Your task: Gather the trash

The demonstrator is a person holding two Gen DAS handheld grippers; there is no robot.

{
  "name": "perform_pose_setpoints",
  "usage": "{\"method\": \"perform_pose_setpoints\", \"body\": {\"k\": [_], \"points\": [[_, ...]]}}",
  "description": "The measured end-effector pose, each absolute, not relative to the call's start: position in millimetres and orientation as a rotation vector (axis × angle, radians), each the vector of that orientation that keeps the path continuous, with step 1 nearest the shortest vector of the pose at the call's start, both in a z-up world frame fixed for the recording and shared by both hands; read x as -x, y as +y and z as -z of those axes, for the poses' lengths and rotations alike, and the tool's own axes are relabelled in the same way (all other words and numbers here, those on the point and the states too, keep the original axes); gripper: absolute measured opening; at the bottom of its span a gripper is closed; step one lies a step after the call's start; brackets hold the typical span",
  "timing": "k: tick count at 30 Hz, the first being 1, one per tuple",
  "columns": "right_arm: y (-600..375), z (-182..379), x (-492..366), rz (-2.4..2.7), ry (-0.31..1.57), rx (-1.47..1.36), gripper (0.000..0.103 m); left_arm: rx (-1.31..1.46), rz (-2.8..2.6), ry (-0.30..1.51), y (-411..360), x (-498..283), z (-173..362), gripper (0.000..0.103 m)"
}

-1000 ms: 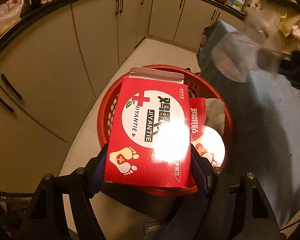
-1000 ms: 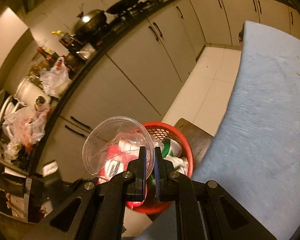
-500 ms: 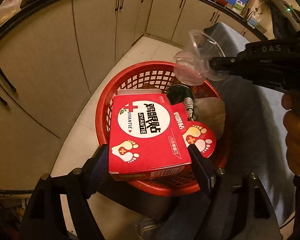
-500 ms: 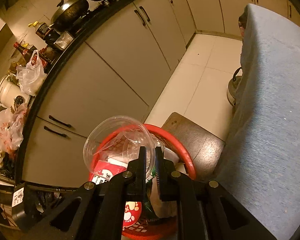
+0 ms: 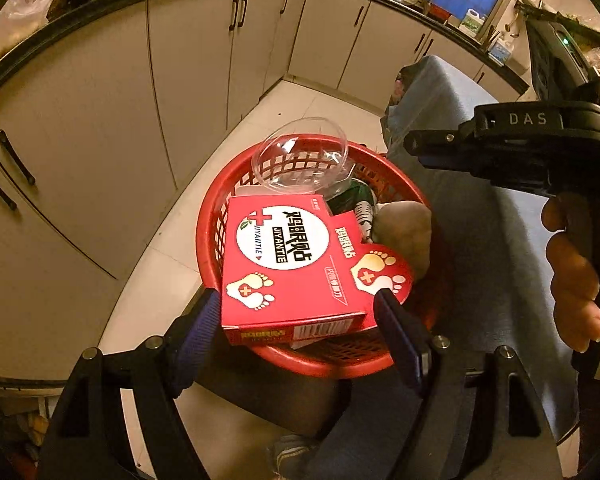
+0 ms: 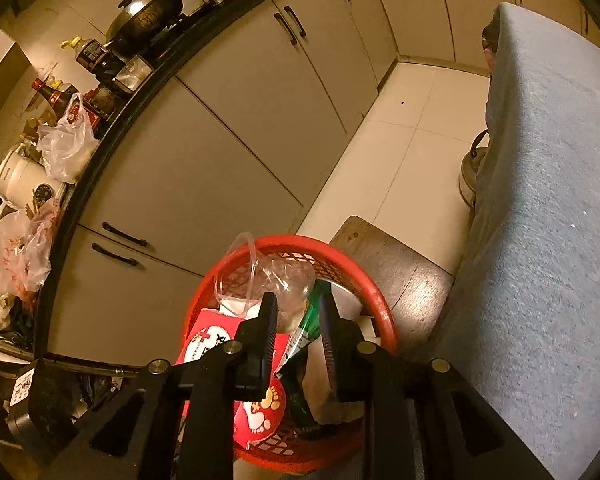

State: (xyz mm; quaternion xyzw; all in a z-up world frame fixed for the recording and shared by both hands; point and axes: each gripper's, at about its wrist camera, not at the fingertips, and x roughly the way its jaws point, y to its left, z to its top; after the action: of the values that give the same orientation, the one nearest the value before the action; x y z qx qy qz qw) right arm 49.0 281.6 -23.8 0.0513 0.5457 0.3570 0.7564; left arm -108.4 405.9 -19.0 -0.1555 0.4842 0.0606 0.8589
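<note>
A red basket stands on a brown stool beside the table. A red box with foot prints lies on top of the trash in it, also shown in the right wrist view. My left gripper is open, its fingers on either side of the box and apart from it. A clear plastic cup lies in the basket's far side, seen from the right wrist too. My right gripper is open and empty just above the basket.
A green packet and crumpled paper lie in the basket. The blue-clothed table runs along the right. Cream cabinets line the left. A metal pot stands on the tiled floor.
My left gripper opened and let the red box drop into the basket. My right gripper came over the basket, opened and released the clear cup, which now lies inside.
</note>
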Motion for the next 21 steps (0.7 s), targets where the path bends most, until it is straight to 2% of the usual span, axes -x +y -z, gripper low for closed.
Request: {"method": "perform_pose_setpoints", "body": {"k": [5,11,18,21], "points": [[272.2,11.0,-39.3,-0.799,1.168,-0.119,0.023,0.325,-0.137,0.997,402.6,115.0,11.7,0.077],[249.4,-8.8,-18.7,-0.81,1.114,-0.116,0.029,0.296,-0.175,0.958,390.5,126.0,-2.1,0.077],[203.0,-32.9,12.7,-0.781,1.017,-0.098,0.048,0.268,-0.294,0.866,373.4,153.3,-23.6,0.08],[179.4,-40.6,30.2,-0.768,0.973,-0.087,0.052,0.251,-0.329,0.816,360.9,165.9,-34.3,0.081]]}}
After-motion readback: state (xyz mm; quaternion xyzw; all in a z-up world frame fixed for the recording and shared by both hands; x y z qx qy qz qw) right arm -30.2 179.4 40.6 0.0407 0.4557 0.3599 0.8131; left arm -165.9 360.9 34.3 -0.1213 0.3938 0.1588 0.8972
